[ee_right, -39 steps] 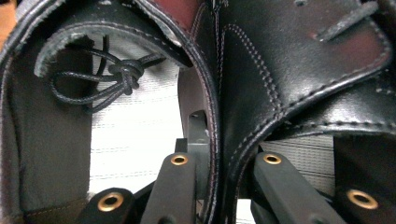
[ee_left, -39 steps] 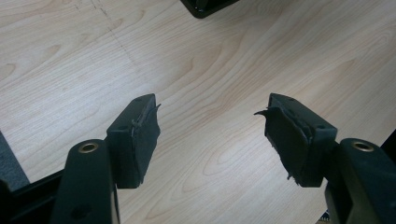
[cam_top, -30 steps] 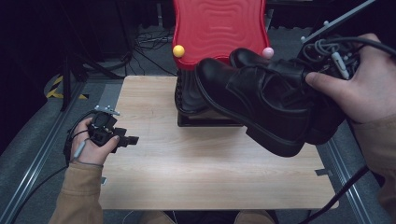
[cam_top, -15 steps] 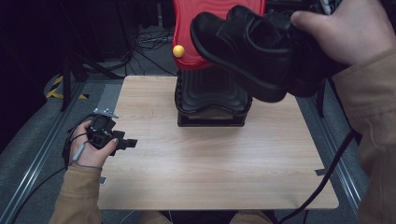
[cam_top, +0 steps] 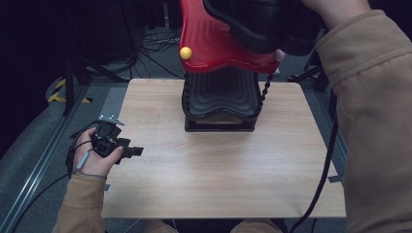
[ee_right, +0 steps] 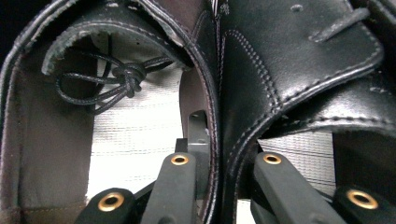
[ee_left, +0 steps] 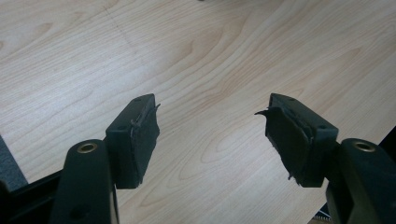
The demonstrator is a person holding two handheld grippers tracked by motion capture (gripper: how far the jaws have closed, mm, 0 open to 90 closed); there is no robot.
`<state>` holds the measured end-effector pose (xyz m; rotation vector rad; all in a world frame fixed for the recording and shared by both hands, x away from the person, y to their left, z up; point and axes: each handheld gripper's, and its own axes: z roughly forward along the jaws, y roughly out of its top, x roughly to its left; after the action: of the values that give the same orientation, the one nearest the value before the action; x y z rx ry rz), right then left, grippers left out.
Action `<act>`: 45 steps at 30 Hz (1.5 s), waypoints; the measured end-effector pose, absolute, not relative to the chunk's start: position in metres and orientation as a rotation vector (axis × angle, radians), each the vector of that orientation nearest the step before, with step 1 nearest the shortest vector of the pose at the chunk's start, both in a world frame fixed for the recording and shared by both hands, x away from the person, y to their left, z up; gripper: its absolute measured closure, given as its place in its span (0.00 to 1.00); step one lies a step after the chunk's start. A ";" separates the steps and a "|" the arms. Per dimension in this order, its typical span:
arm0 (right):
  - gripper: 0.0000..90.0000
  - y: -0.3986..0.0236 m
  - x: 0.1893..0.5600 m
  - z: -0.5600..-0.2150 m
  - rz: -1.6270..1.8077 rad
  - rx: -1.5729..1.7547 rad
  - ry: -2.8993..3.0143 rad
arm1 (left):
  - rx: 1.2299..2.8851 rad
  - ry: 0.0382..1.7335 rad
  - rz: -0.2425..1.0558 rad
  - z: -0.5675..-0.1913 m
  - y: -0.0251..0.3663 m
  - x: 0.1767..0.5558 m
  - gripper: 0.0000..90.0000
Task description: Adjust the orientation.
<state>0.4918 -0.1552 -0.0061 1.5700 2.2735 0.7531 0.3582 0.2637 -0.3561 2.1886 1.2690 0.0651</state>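
A pair of black leather lace-up shoes [cam_top: 257, 24] hangs at the top of the high view, over the red wavy top shelf [cam_top: 214, 43] of a rack. In the right gripper view my right gripper [ee_right: 219, 163] is shut on the two shoes' touching side walls, one jaw inside the left shoe [ee_right: 46, 140] and one inside the right shoe [ee_right: 289, 70]. The person's right hand [cam_top: 335, 6] is behind the shoes. My left gripper [cam_top: 133, 151] rests at the table's left edge. Its jaws stand open over bare wood [ee_left: 212, 135], with nothing between the pads [ee_left: 135, 140].
The rack has a black wavy lower shelf [cam_top: 221, 97] and stands at the back middle of the wooden table [cam_top: 218, 179]. A yellow ball [cam_top: 185, 53] sits on the red shelf's left corner. A coiled cable [cam_top: 265, 90] hangs at the rack's right. The right sleeve [cam_top: 374, 121] covers the table's right side.
The right hand has carried the pair of shoes up and away from the table's right side to above the red shelf. The left hand has stayed put.
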 end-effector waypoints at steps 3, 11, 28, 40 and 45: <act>0.92 -0.143 0.503 0.000 0.761 1.587 2.217 | 2.178 1.275 0.068 -0.357 0.266 0.358 0.39; 0.92 -0.123 0.530 -0.007 0.769 1.610 2.117 | 2.169 1.261 0.058 -0.355 0.271 0.357 0.39; 0.89 -0.100 0.564 -0.068 0.823 1.636 2.018 | 2.165 1.255 0.053 -0.355 0.271 0.360 0.39; 0.60 -0.094 0.560 -0.090 0.863 1.625 2.092 | 2.184 1.246 0.060 -0.356 0.264 0.364 0.39; 0.56 -0.104 0.542 -0.081 0.913 1.593 2.128 | 2.193 1.239 0.052 -0.355 0.258 0.364 0.39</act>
<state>0.5421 -0.1040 -0.0806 1.5928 2.1280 0.9130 0.3640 0.2583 -0.3554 2.1934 1.2387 0.0525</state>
